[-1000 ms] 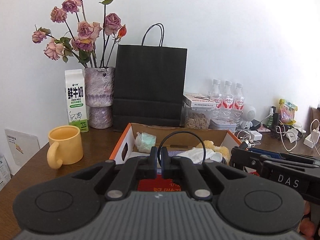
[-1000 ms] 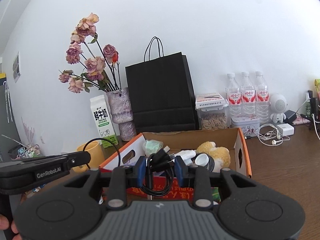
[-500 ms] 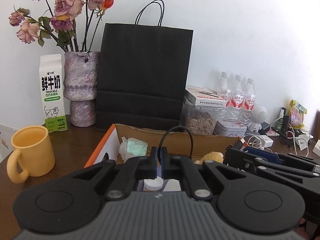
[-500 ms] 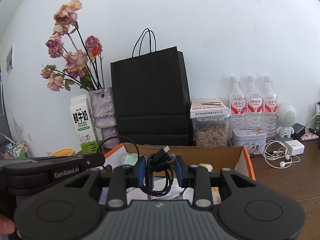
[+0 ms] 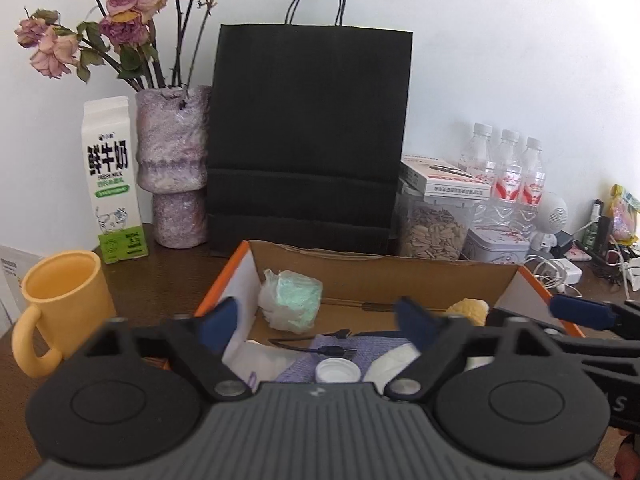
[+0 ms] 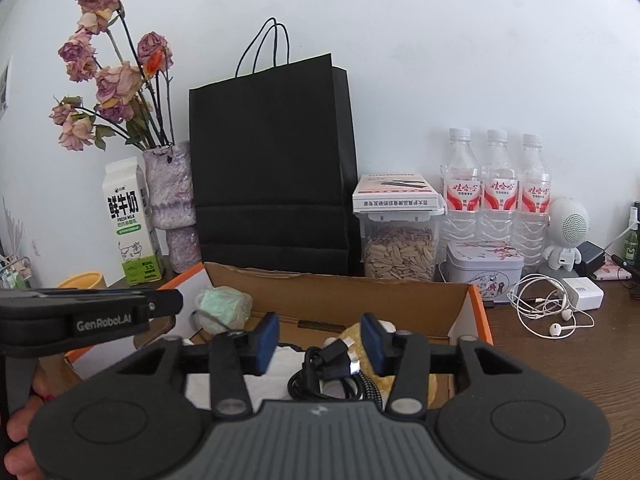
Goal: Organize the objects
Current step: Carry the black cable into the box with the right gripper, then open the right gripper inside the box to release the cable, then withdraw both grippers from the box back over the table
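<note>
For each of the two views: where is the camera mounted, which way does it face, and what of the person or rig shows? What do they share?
Left wrist: on the left gripper, facing the cardboard box and wall; its open fingers and the right gripper show.
Right wrist: on the right gripper, same direction; its fingers open around the black cable, left gripper and a hand show.
Shared: box, black bag, milk carton.

A cardboard box [image 5: 384, 276] sits on the table [image 6: 560, 360] with a paper bag [image 5: 310, 140] behind it at twelve o'clock, a mug [image 5: 64, 304] at nine and earphones [image 6: 548, 312] at three.
</note>
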### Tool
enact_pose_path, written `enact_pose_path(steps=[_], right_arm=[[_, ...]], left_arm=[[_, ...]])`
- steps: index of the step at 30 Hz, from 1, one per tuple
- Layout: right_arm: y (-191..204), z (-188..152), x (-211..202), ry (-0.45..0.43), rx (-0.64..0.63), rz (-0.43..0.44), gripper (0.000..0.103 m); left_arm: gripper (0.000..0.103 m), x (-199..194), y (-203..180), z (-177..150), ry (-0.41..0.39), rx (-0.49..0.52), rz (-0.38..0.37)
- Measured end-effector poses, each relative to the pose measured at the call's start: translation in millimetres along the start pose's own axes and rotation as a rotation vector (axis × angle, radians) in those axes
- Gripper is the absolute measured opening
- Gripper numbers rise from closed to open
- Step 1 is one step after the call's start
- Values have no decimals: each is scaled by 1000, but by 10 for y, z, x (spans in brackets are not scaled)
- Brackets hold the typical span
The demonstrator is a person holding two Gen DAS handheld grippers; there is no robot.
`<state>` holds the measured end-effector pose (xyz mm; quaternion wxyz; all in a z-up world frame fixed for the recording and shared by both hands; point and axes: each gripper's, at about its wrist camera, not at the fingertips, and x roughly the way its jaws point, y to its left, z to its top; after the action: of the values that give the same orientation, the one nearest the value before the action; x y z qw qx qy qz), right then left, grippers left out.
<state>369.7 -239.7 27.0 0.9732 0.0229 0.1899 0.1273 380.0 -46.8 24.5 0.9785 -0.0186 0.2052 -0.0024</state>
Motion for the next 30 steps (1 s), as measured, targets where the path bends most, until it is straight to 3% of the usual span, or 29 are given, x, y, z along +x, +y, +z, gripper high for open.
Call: enact_pose_path(steps=[1,5,20,30], right_arm=[[-4,-3,-14,-6,-3,-11,84],[-26,-1,-30,-15,-10,-33,99],[16,-113,-315,-40,-39,-75,100],[98,-376,-786,-12,-45,-95,100]], left_arm=[[103,-15,-17,-3,-16,15,30],[103,-17,17,6,-5,6,12],[103,-423,190,-45,-69,-23,9],[103,-911,534,-236,-46,-56,68]])
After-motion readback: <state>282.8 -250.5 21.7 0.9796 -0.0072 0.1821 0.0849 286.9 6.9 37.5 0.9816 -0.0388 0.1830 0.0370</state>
